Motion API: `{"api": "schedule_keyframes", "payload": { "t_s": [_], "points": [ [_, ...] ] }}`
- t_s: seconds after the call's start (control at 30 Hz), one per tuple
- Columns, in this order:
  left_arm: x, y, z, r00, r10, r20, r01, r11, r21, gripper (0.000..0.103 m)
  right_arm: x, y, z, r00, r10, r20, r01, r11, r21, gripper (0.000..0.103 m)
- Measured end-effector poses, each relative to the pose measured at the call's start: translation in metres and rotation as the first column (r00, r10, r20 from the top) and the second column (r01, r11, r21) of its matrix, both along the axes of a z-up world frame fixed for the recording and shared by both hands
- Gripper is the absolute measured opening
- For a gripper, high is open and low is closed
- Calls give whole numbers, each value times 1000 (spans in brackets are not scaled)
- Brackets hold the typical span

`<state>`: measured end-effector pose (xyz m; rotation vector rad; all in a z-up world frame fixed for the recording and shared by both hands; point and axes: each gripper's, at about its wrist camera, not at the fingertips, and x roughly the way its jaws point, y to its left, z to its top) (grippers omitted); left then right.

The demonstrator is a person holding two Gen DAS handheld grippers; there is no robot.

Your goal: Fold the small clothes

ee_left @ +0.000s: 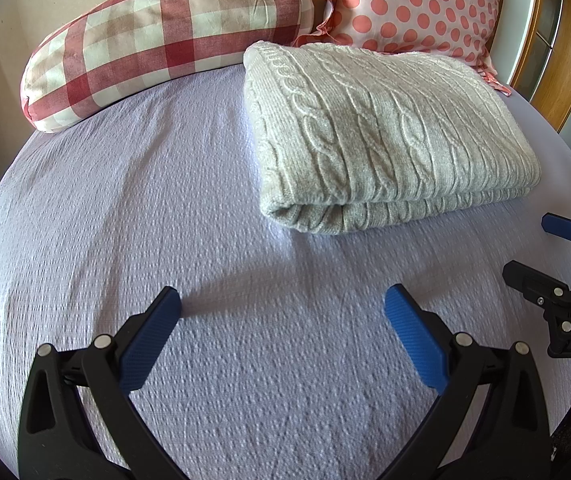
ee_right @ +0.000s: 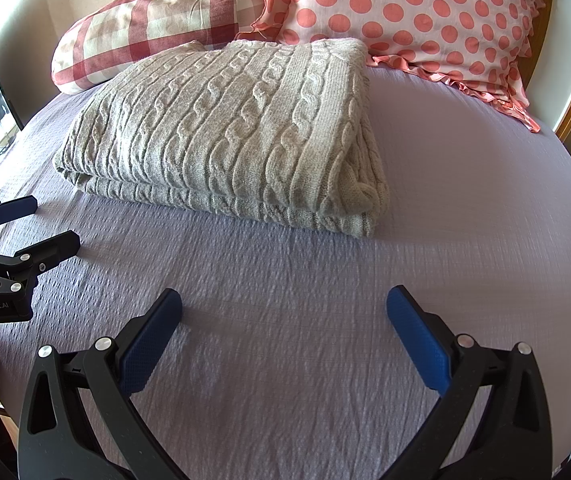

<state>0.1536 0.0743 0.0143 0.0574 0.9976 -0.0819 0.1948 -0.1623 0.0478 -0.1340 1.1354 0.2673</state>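
Observation:
A cream cable-knit sweater (ee_left: pixel 381 132) lies folded into a thick rectangle on the lilac bedsheet (ee_left: pixel 189 208); it also shows in the right wrist view (ee_right: pixel 229 128). My left gripper (ee_left: pixel 283 304) is open and empty, hovering over bare sheet in front of the sweater's left end. My right gripper (ee_right: pixel 284 306) is open and empty, over the sheet in front of the sweater's right end. Each gripper shows at the edge of the other's view: the right gripper (ee_left: pixel 533 248) at the right, the left gripper (ee_right: pixel 51 222) at the left, both with jaws apart.
A red-and-cream checked bolster pillow (ee_left: pixel 165 36) and a pink polka-dot pillow (ee_left: pixel 417 4) lie behind the sweater at the head of the bed. A wooden frame (ee_left: pixel 557 64) stands at the far right. The sheet (ee_right: pixel 465 200) spreads right of the sweater.

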Motion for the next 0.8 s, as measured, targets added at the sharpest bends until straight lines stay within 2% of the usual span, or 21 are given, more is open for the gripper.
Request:
{"api": "schedule_keyframes", "payload": {
  "t_s": [0.8],
  "points": [
    [3,-1,1,1000,-6,-11,6,1000,-3,101,0,0,0,1000,0,0,0,1000,0,102]
  ]
}}
